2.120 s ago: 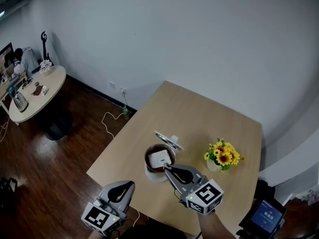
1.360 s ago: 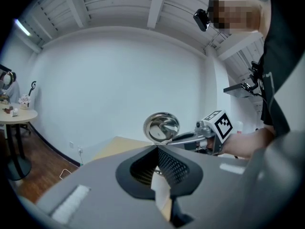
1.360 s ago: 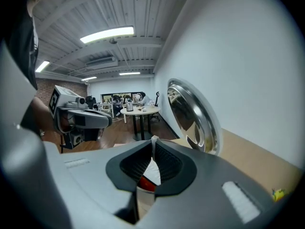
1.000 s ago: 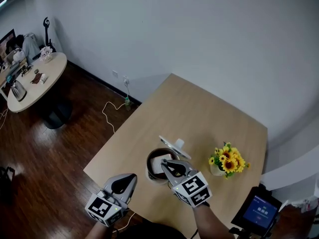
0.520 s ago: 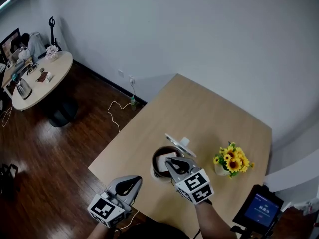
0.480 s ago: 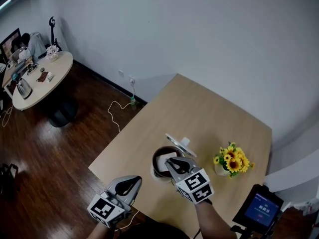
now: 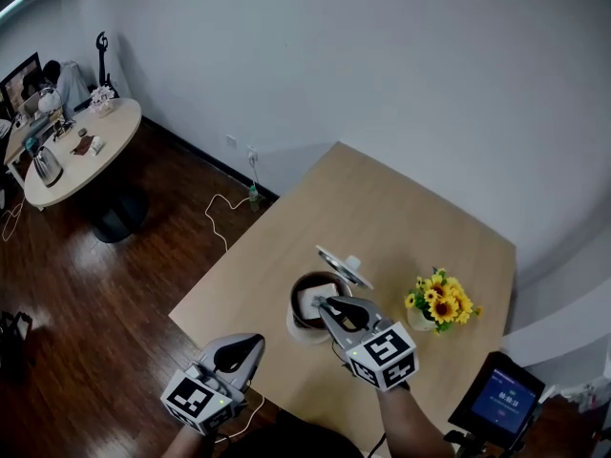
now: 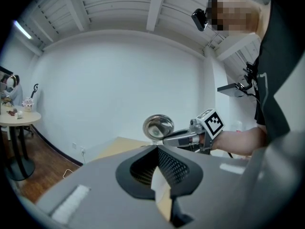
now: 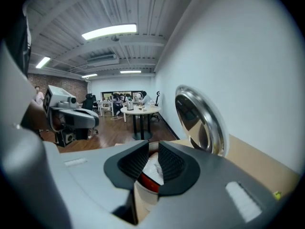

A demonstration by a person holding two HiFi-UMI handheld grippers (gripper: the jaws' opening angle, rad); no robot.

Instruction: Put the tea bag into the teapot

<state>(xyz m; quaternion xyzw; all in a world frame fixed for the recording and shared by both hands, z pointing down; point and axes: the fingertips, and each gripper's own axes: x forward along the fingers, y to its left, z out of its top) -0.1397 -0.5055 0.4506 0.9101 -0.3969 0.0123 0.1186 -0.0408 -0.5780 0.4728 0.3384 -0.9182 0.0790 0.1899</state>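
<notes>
The dark teapot (image 7: 307, 321) stands near the front of the wooden table (image 7: 382, 208), its steel lid (image 7: 343, 265) tipped open at the far side. A white tea bag (image 7: 316, 299) lies inside the pot. My right gripper (image 7: 330, 304) hovers at the pot's near right rim with its jaws a little apart and nothing between them. In the right gripper view the tea bag (image 9: 153, 168) and the red pot rim (image 9: 147, 181) show through the gap, with the lid (image 9: 198, 120) to the right. My left gripper (image 7: 249, 340) is shut and empty at the table's front left edge.
A small pot of sunflowers (image 7: 438, 300) stands right of the teapot. A screen (image 7: 501, 400) sits past the table's right corner. A white cable (image 7: 222, 223) lies on the dark floor to the left, and a round table (image 7: 76, 151) stands far left.
The tea bag has stayed in the pot throughout. My right gripper has drawn back slightly towards the pot's near right rim. The left gripper has barely moved.
</notes>
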